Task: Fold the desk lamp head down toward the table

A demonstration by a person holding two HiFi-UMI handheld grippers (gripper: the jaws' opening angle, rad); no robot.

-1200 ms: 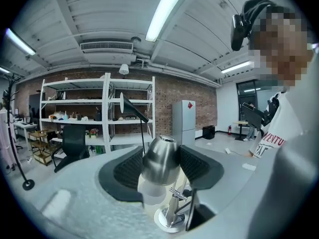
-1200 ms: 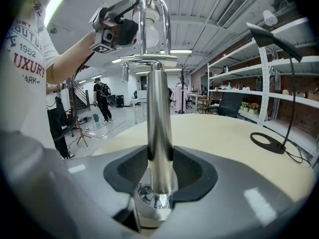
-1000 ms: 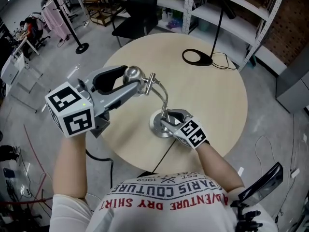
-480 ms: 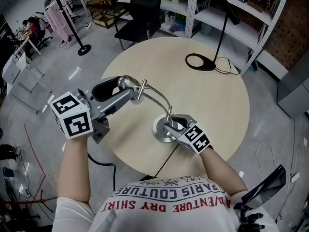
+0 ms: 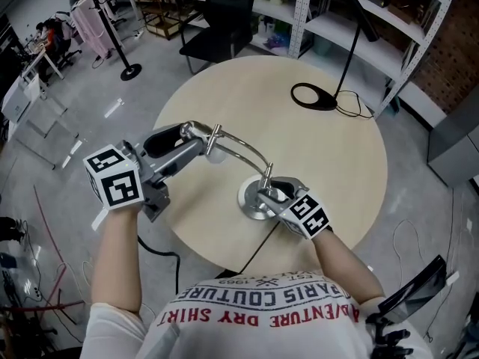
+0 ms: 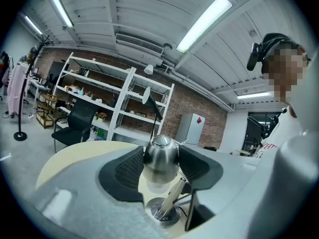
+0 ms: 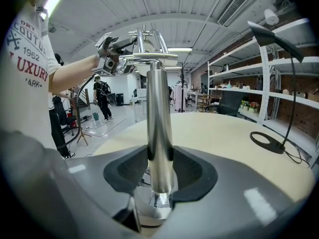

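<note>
A chrome desk lamp stands on the round table (image 5: 352,193): round base (image 5: 248,200), upright post (image 7: 159,128), curved arm (image 5: 243,146) and rounded lamp head (image 6: 161,156). My left gripper (image 5: 200,137) reaches in from the left, nearly level, and is shut on the lamp head. Its dark pads (image 6: 130,167) press both sides of the head, which hangs a little above the tabletop. My right gripper (image 5: 269,193) is shut on the post just above the base, pads (image 7: 133,169) tight against the tube. In the left gripper view the base (image 6: 164,212) shows below the head.
A black lamp with a ring base (image 5: 314,96) and cord stands at the table's far right. A dark cable (image 5: 258,249) runs from the chrome base to the near edge. Beyond the table are metal shelves (image 5: 389,21) and a black chair (image 5: 217,21).
The left gripper has swung the lamp head down and to the left, and the curved arm now lies flatter over the table. The right gripper has kept its hold on the post.
</note>
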